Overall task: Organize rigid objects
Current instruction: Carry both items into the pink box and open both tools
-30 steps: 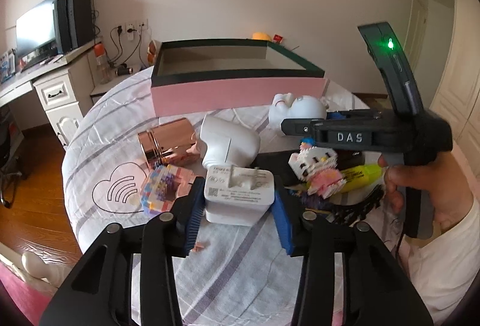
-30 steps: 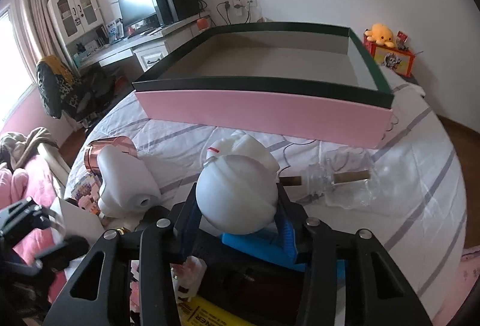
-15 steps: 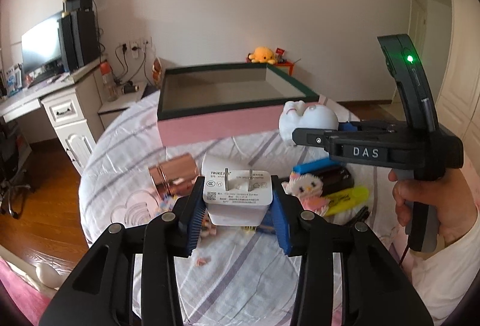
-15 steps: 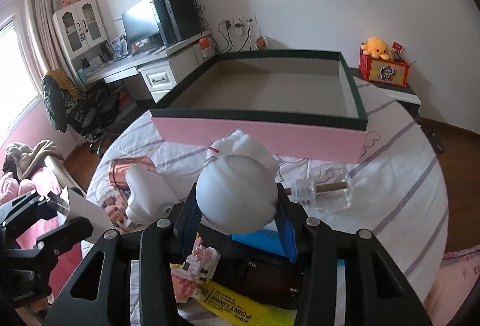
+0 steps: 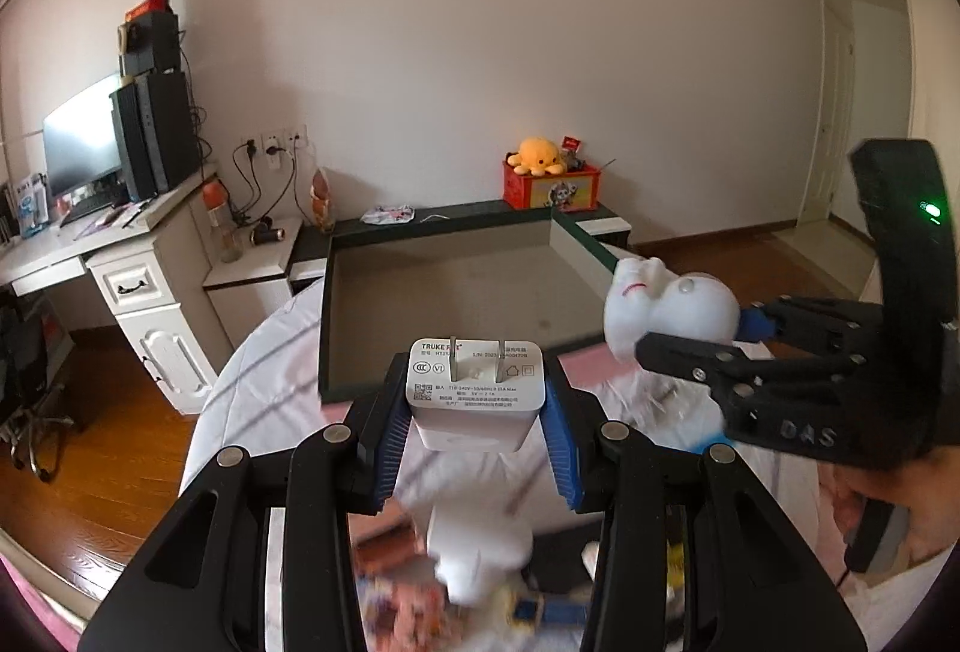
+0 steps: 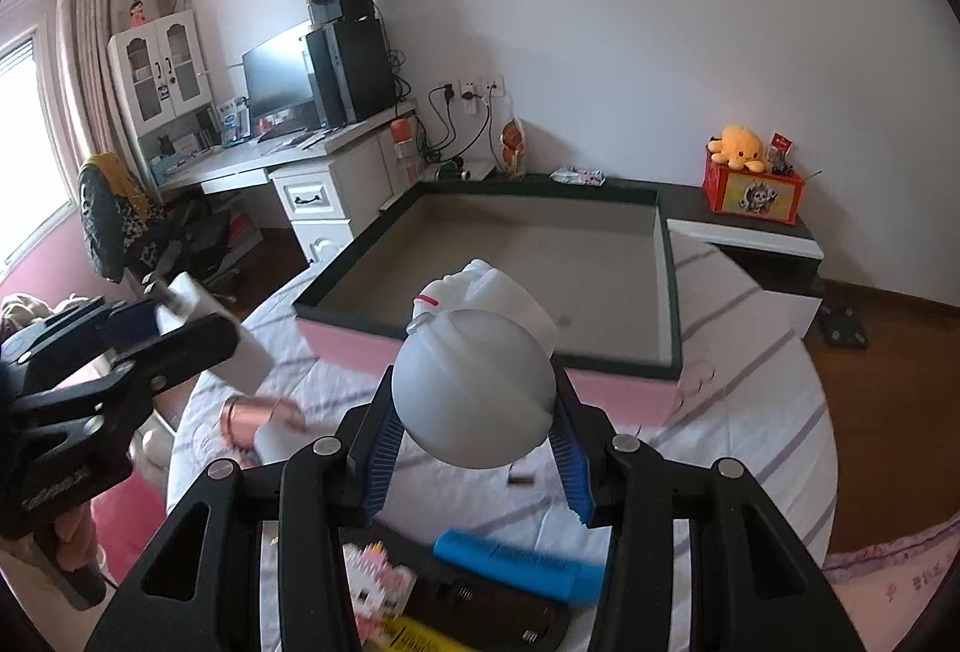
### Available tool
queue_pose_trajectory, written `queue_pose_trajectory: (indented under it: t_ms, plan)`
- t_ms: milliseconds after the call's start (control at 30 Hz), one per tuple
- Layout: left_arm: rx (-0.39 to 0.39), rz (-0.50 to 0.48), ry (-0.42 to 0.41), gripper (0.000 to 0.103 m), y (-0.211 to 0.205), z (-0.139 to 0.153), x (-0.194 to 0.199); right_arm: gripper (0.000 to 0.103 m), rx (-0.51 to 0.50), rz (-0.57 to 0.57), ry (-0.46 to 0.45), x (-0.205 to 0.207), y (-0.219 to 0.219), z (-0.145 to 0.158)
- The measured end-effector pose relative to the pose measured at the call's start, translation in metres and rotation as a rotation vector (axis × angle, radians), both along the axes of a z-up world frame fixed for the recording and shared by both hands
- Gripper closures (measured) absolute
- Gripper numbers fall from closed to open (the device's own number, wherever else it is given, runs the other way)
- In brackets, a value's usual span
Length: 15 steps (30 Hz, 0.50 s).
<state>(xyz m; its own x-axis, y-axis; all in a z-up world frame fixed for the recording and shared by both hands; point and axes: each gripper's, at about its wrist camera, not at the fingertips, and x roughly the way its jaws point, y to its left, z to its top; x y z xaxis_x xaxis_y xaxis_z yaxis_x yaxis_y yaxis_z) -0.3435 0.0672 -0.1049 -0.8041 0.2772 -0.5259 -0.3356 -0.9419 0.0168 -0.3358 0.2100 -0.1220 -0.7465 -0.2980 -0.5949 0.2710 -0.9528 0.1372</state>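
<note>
My left gripper (image 5: 475,406) is shut on a white plug adapter (image 5: 475,391), prongs up, held above the table in front of the box. My right gripper (image 6: 474,430) is shut on a white round figurine (image 6: 477,388), also lifted; it shows in the left wrist view (image 5: 666,307) at the right. The pink box with a dark green rim (image 6: 672,286) is open and empty, just beyond both grippers; in the left wrist view its rim (image 5: 327,310) is ahead. The left gripper shows in the right wrist view (image 6: 174,334) at the left.
On the striped cloth below lie a copper cylinder (image 6: 252,415), a blue bar (image 6: 516,571), a brick toy (image 6: 378,583), a yellow marker (image 6: 420,637) and a white bottle-like object (image 5: 480,550). A desk (image 6: 288,160) and a low shelf with a red box (image 6: 753,190) stand beyond.
Both grippers have risen from the table with their objects and moved toward the box. The view now looks down into the box.
</note>
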Motion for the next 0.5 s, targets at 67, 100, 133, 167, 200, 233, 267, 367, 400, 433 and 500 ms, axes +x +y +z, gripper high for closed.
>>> queue_pose_trajectory:
  t_ms: [67, 100, 133, 167, 200, 233, 267, 367, 400, 433, 500]
  plan:
    - [-0.004, -0.008, -0.01, 0.062, 0.004, 0.002, -0.021, 0.057, 0.003, -0.006, 0.002, -0.012, 0.002, 0.004]
    - [-0.009, -0.003, -0.015, 0.062, 0.006, 0.003, -0.03, 0.057, 0.006, -0.008, -0.003, -0.02, 0.002, 0.005]
    - [-0.017, -0.002, -0.021, 0.062, 0.008, 0.003, -0.04, 0.057, 0.013, -0.011, -0.005, -0.027, 0.003, 0.005]
    - [-0.019, -0.002, -0.026, 0.062, 0.01, 0.004, -0.053, 0.057, 0.023, -0.015, -0.011, -0.036, 0.002, 0.005]
    - [-0.013, -0.007, -0.035, 0.062, 0.012, 0.004, -0.062, 0.057, 0.03, -0.015, -0.018, -0.042, 0.003, 0.004]
    - [-0.005, -0.018, -0.056, 0.062, 0.014, 0.003, -0.075, 0.057, 0.036, -0.014, -0.028, -0.051, 0.002, 0.003]
    - [-0.007, -0.018, -0.067, 0.062, 0.016, 0.001, -0.085, 0.057, 0.044, -0.015, -0.037, -0.059, 0.001, 0.001]
    - [-0.033, -0.004, -0.118, 0.062, 0.022, -0.011, -0.115, 0.057, 0.076, -0.009, -0.079, -0.084, -0.005, -0.007]
    - [-0.038, 0.002, -0.137, 0.062, 0.023, -0.016, -0.123, 0.057, 0.082, -0.003, -0.096, -0.092, -0.007, -0.011]
    - [-0.045, 0.002, -0.158, 0.062, 0.023, -0.021, -0.131, 0.057, 0.087, 0.002, -0.116, -0.101, -0.009, -0.016]
    - [-0.048, 0.012, -0.198, 0.062, 0.023, -0.034, -0.148, 0.057, 0.099, 0.007, -0.148, -0.115, -0.014, -0.024]
